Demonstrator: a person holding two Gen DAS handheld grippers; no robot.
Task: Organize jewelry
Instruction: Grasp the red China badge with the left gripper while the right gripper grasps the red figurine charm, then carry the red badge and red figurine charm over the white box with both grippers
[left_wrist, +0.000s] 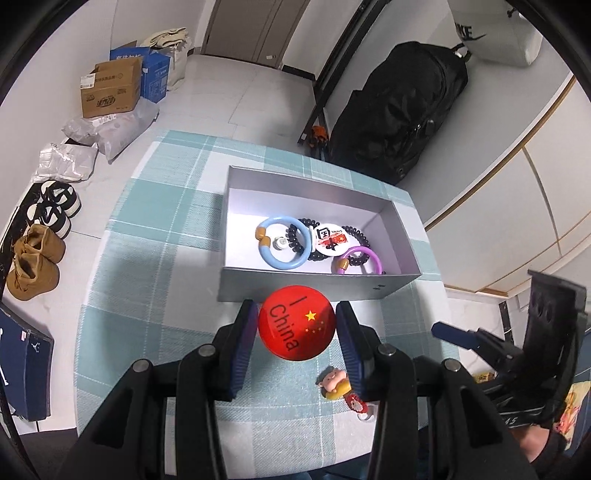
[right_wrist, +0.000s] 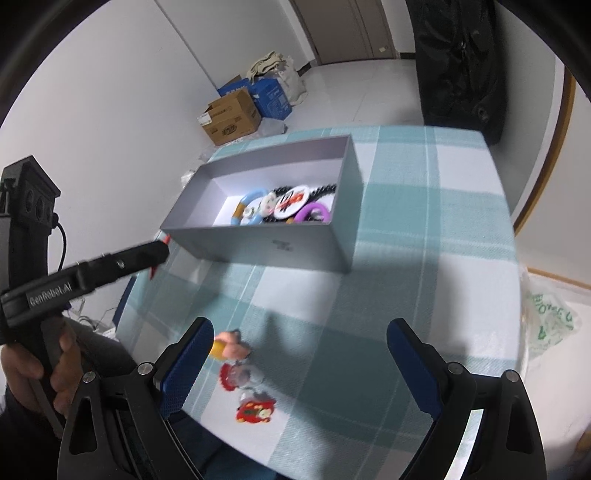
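Left gripper (left_wrist: 297, 326) fingers clamp red badge (left_wrist: 296, 321) just short of box (left_wrist: 317, 282) wall, box straight ahead; right gripper (right_wrist: 300, 354) spread, empty.

**Hidden and blurred spots**

Ahead of the right hand-held gripper (right_wrist: 299, 363), the box (right_wrist: 258, 251) wall hides part of the purple ring (right_wrist: 314, 213). The keychain charms (right_wrist: 240, 373) between its fingers are motion-blurred, their details unreadable.

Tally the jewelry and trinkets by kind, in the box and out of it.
Round pin badges: 2, white one in the grey cardboard box, red one in the left hand-held gripper
Plastic ring bangles: 2
Black coil hair ties: 2
Cartoon keychain charms: 1
Total: 7
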